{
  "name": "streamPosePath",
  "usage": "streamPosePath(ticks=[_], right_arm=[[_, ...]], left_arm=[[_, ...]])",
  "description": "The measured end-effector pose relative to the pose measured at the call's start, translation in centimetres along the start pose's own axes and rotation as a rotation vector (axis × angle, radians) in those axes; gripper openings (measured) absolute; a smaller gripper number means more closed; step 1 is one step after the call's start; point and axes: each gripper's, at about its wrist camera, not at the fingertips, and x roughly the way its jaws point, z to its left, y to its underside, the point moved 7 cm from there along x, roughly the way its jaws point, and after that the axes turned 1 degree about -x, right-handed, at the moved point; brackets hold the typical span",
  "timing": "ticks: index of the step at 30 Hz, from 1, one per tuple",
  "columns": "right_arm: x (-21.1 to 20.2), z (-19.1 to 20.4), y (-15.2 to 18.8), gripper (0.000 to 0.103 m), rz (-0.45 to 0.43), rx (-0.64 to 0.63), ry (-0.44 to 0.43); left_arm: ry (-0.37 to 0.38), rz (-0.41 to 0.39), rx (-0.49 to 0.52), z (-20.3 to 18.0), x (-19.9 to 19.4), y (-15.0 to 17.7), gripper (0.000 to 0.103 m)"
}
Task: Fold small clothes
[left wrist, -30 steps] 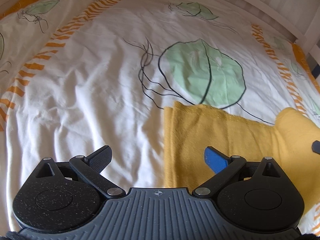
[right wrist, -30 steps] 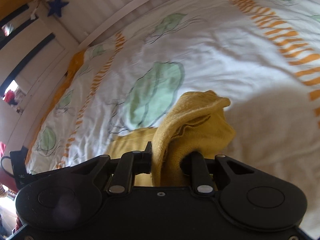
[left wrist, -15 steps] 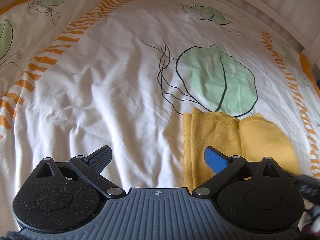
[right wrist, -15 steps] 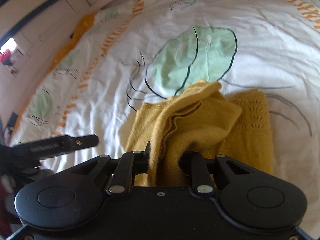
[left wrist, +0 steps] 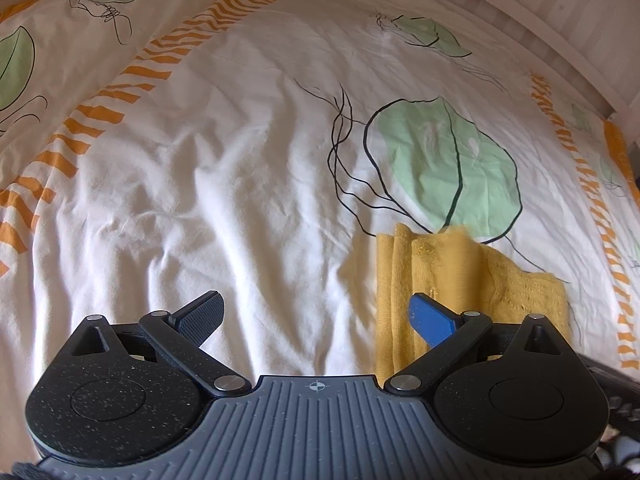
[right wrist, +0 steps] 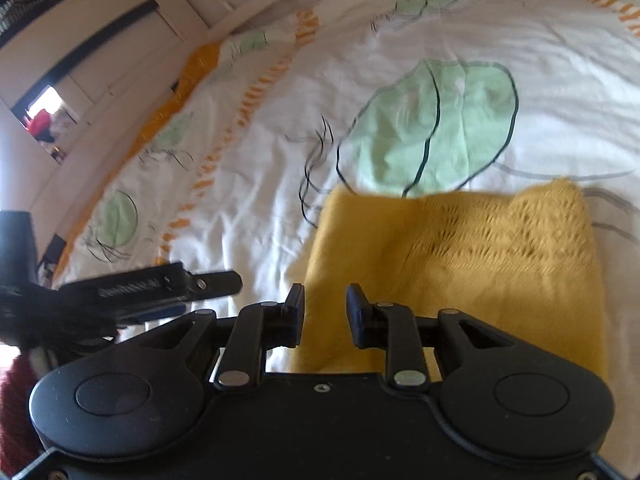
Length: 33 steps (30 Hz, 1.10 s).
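The bed [left wrist: 248, 184] takes up almost everything in both views: a soft, rumpled white cotton cover printed with pale green leaves outlined in thin black strokes and edged with orange dashed stripes, with a white slatted frame along its far side.

On that cover, just below the big green leaf, lies the yellow knit garment [right wrist: 460, 256]. It rests as a flat, roughly rectangular packet, with stacked layer edges showing along its left side in the left wrist view and an openwork lace panel across its right part. The folding looks largely done for this piece; what seems left is at most a smoothing pass or a final halving, and then moving it aside.

The right tool [right wrist: 323, 312] has just been opening; its black pads stand slightly apart over the near edge of the garment with nothing pinched between them, so the cloth appears released.

The left tool [left wrist: 316, 312] is spread wide and empty, one dark ribbed pad over bare sheet, the blue pad over the garment's left edge, not gripping it.
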Motion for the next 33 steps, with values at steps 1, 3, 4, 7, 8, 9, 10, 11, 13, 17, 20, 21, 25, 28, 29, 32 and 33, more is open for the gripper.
streamPosePath(ticks=[1,3,4,7,8,9,10,11,13,17,20,21,25,28,29,32,33], right_arm=[[-0.5,-0.1,-0.1,0.036,-0.012,-0.008,0.007],[-1.5,-0.4,-0.1,0.042,-0.026,-0.028,0.026],[-1.9,-0.6,0.0,0.044,-0.028,-0.037,0.033],[-2.7,-0.9,1.2,0.046,-0.018,-0.082,0.050],[-2.9,-0.8,1.8,0.046,-0.012,-0.105,0.055],[-3.0,-0.7,2.4,0.047,-0.006,-0.132,0.059],[-3.2,-0.6,3.1,0.047,-0.002,-0.161,0.061],[-3.4,-0.2,3.9,0.049,0.000,-0.193,0.057],[-3.9,0.5,5.6,0.053,-0.001,-0.264,0.045],[-4.4,2.7,8.8,0.054,0.011,-0.429,0.025],[-4.2,4.3,11.0,0.054,0.021,-0.575,0.018],[-4.0,4.8,11.7,0.054,0.027,-0.619,0.015],[-3.0,5.9,13.9,0.054,0.049,-0.774,0.045],[-2.3,6.1,14.6,0.053,0.032,-0.871,0.101],[-2.1,6.1,14.7,0.052,0.028,-0.901,0.123],[-1.8,6.0,14.9,0.022,0.022,-0.956,0.168],[-1.9,5.9,14.9,0.012,0.022,-0.946,0.175]], left_arm=[[0.001,0.000,0.001,0.0,0.0,0.0,0.100],[0.005,0.001,0.006,-0.2,0.0,0.0,0.100],[0.006,0.002,0.008,-0.2,0.1,0.1,0.100],[0.014,0.009,0.017,-0.6,0.3,0.2,0.100],[0.016,0.012,0.020,-0.7,0.3,0.3,0.100],[0.019,0.014,0.024,-0.8,0.4,0.4,0.100],[0.021,0.016,0.029,-1.0,0.4,0.5,0.100],[0.023,0.019,0.034,-1.2,0.5,0.5,0.100],[0.027,0.023,0.046,-1.5,0.6,0.7,0.100],[0.046,0.035,0.070,-2.3,0.7,1.2,0.100],[0.055,0.042,0.091,-3.0,0.8,1.5,0.100],[0.057,0.044,0.098,-3.1,0.8,1.6,0.100],[0.088,0.057,0.117,-3.7,0.9,2.0,0.100],[0.111,0.068,0.118,-4.0,0.9,2.1,0.100],[0.117,0.071,0.116,-4.0,1.0,2.2,0.100],[0.135,0.081,0.102,-4.0,1.1,2.2,0.100],[0.141,0.085,0.097,-4.0,1.2,2.2,0.100]])
